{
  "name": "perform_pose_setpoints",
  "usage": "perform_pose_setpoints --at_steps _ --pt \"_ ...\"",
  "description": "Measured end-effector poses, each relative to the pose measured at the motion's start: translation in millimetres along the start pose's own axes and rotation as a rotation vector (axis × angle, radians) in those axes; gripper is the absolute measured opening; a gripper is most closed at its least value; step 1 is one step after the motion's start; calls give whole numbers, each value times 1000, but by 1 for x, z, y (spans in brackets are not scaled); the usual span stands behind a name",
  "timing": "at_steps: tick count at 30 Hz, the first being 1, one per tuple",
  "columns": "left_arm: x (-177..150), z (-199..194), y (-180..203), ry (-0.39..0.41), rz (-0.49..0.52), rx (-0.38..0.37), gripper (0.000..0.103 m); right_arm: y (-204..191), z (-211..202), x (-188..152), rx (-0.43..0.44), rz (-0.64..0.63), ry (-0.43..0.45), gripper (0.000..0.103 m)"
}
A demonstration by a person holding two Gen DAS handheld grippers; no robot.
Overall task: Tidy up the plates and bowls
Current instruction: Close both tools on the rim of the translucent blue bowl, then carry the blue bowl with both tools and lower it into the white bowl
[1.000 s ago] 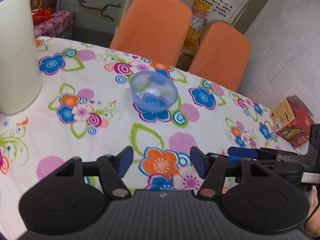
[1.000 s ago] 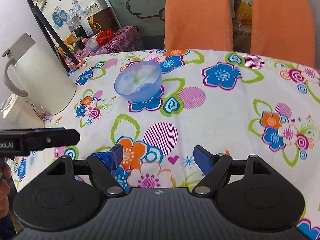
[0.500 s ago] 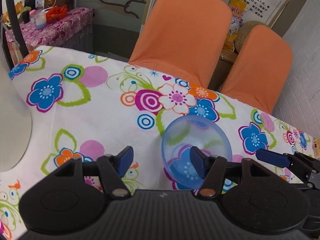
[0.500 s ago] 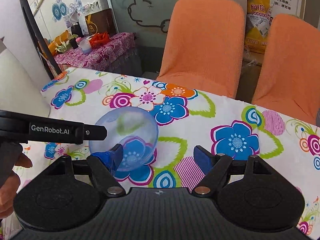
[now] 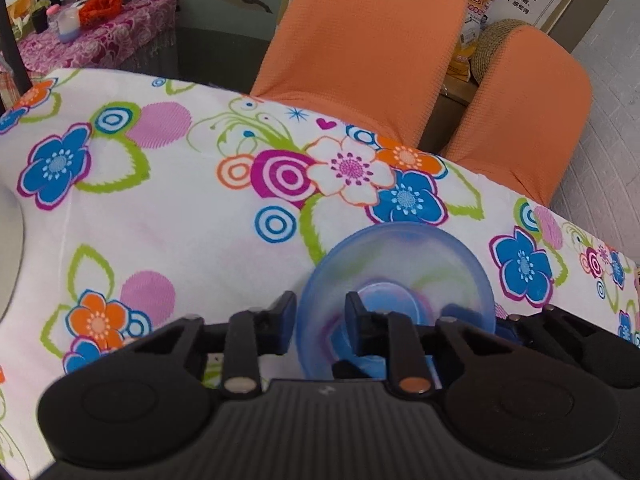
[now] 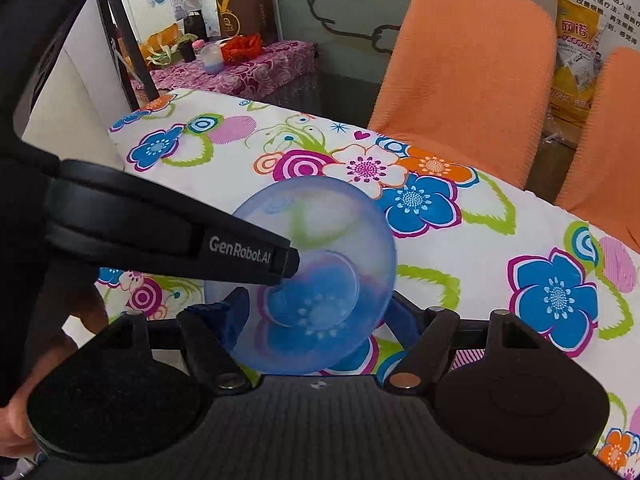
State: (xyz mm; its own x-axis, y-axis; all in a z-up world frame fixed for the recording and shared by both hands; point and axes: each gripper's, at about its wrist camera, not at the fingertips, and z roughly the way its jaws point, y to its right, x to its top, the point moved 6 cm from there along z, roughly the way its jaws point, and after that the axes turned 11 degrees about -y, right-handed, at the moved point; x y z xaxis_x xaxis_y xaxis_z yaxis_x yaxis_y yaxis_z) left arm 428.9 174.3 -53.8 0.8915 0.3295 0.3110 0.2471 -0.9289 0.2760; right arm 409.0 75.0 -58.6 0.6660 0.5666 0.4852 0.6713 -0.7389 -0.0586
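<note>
Left wrist view: translucent blue bowl (image 5: 400,276) on floral tablecloth (image 5: 168,216), tilted, rim toward camera. Left gripper (image 5: 320,320) astride bowl's left wall — one fingertip outside, the other inside, gap narrow; whether pinching the wall, cannot tell. Right wrist view: same bowl (image 6: 320,264) lying between fingers of right gripper (image 6: 316,320), spread wide, one to each side of bowl; contact unclear. Left gripper's black body (image 6: 168,232), marked "GenRobot.AI", reaching bowl's left rim. Beyond bowl, past table's far edge: two orange chairs (image 6: 468,68). Left of bowl: white cylindrical vessel (image 6: 68,108), part of a hand (image 6: 20,424) at lower corner.
</note>
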Motion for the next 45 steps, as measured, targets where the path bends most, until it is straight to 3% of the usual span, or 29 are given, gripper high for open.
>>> perform_pose_setpoints --at_steps 2,12,19,35,45 --pt "-4 -3 1 -20 3 -28 18 -2 -4 -1 13 -3 0 61" --pt "-35 -24 20 -34 91 -6 16 -11 -25 -25 54 60 -61 64" --pt "-71 -43 48 -28 134 -22 16 -11 -60 -58 13 57 -54 64" --pt "-198 -101 144 -6 306 -140 17 -7 -180 -178 -160 39 2 65" --pt "-283 -97 189 -68 442 -154 19 0 -205 -262 -174 145 -18 65"
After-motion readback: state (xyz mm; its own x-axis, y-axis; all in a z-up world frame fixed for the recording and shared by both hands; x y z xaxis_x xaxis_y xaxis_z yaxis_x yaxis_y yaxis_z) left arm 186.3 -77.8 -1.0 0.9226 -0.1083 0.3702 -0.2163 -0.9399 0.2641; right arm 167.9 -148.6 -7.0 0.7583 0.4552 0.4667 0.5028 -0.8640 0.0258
